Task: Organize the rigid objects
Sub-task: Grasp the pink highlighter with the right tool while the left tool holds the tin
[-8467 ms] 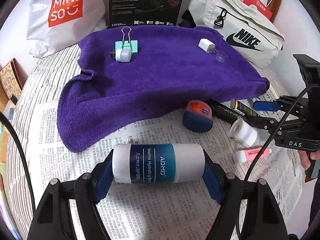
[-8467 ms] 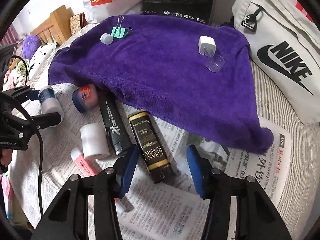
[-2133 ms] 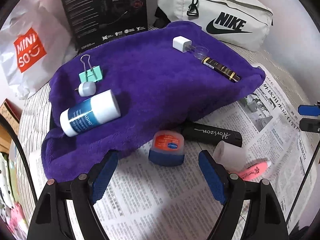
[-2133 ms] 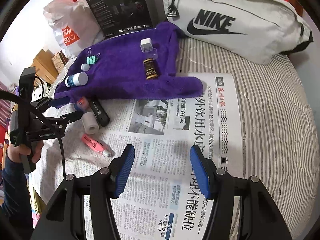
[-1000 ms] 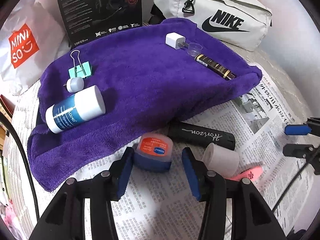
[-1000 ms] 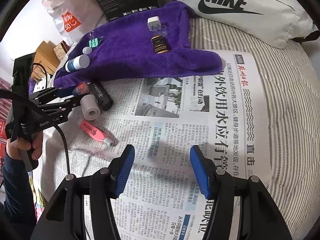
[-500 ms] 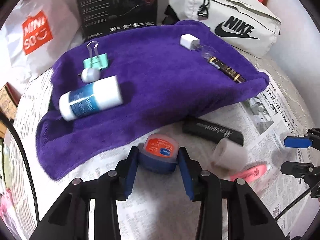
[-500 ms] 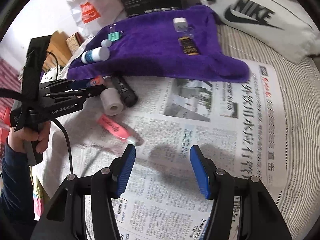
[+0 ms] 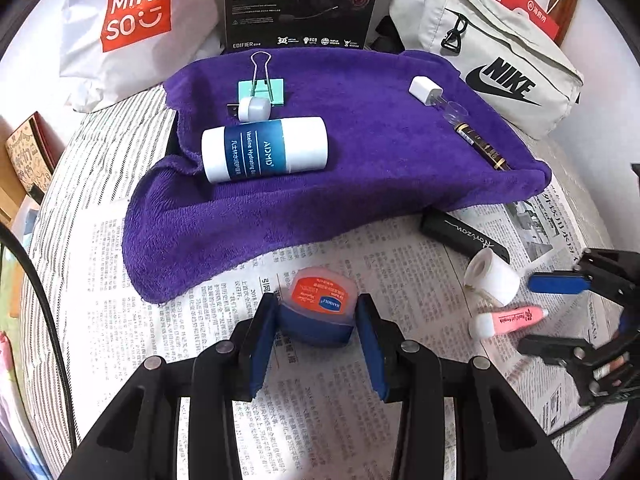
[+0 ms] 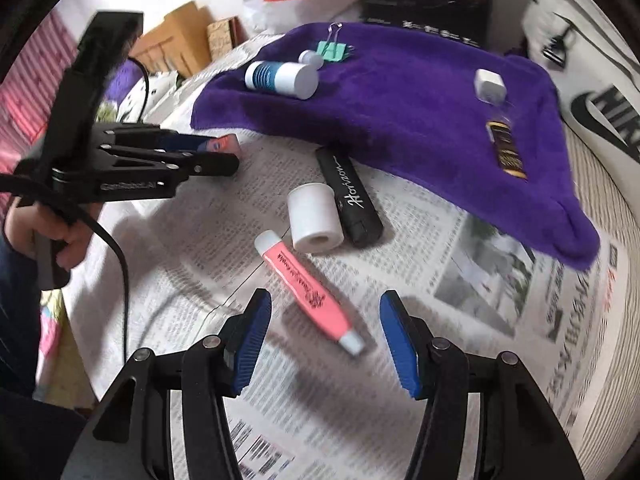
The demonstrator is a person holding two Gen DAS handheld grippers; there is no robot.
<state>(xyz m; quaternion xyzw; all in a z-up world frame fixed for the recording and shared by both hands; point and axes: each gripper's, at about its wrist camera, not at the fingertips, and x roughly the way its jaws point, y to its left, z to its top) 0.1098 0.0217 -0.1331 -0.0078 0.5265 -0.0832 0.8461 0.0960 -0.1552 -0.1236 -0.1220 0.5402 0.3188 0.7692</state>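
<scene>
Purple towel at upper centre already carries five things. My left gripper clamps the small jar at lower centre; my right gripper stands wide over the pink tube. Three more remain on the newspaper.

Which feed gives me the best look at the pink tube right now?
Right wrist view: the pink tube lies whole on the newspaper, just ahead of the open right gripper. The left wrist view shows it small and sideways at the right edge, beside the white roll.
</scene>
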